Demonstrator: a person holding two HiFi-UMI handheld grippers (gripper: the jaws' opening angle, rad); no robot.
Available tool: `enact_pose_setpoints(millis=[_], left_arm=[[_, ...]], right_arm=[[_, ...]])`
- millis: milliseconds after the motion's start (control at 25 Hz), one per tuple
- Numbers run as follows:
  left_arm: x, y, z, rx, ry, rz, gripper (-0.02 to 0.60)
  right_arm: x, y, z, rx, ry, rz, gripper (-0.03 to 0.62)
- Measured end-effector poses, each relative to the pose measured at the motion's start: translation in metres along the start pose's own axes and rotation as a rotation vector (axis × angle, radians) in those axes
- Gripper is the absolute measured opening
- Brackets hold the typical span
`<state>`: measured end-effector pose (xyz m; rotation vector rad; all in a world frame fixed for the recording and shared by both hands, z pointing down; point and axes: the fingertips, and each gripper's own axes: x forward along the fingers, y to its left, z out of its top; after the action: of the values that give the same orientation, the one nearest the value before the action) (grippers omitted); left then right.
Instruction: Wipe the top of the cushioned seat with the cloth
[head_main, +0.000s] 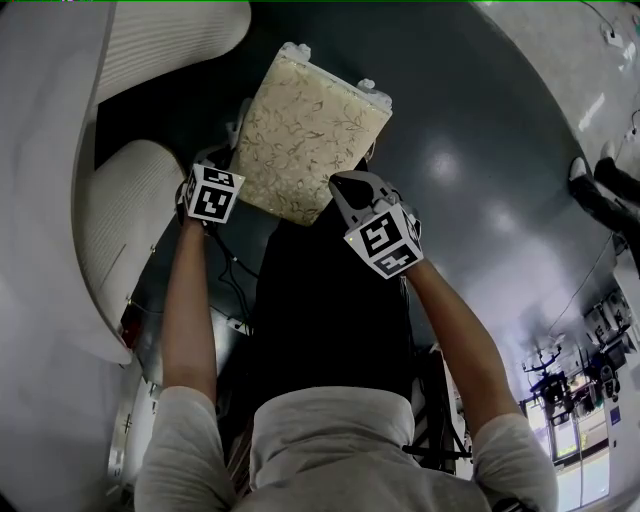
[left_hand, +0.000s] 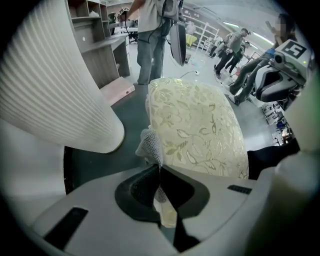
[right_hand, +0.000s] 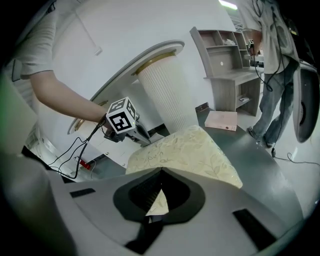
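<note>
Two grippers are being held at the near end of the cushioned seat (head_main: 310, 125), a squarish pad with rounded corners whose cream fabric is being shown with a glossy woven leaf pattern. The left gripper (left_hand: 160, 167) is being held at the seat's near left corner. Its dark jaws are being pressed together on the cloth (left_hand: 151, 145), a pale grey, coarse mesh-knit piece that is being bunched against the seat's side edge. The right gripper (right_hand: 161, 171) is being held just beside the seat's near right corner. Its jaws are being held fully together with nothing gripped, and only seat fabric is being seen through the slit behind the tips. A white ribbed column (left_hand: 55, 85) with a rounded end is being shown just left of the seat, on a smooth dark grey floor (head_main: 470, 150). In the head view the cloth is being hidden beneath the left gripper, and whether the right gripper is touching the seat cannot be made out.
</note>
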<state>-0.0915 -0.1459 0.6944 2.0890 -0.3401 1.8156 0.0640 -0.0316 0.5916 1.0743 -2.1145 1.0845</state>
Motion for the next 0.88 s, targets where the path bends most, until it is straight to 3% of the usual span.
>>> enact_pose_setpoints(millis=[440,600,880], left_arm=[[0.01,0.009,0.065,0.047,0.026,0.005,0.026],[0.008,0.012,0.077,0.103,0.069,0.012,0.026],[0.007,0.02,0.116,0.184,0.062,0.051,0.026]], right_arm=[[-0.016,-0.055,0.025,0.008,-0.011,0.001,0.009],[-0.028,-0.076,0.028,0.019,-0.014,-0.009,0.009],[-0.039,-0.099,0.026,0.043,-0.021,-0.023,0.009]])
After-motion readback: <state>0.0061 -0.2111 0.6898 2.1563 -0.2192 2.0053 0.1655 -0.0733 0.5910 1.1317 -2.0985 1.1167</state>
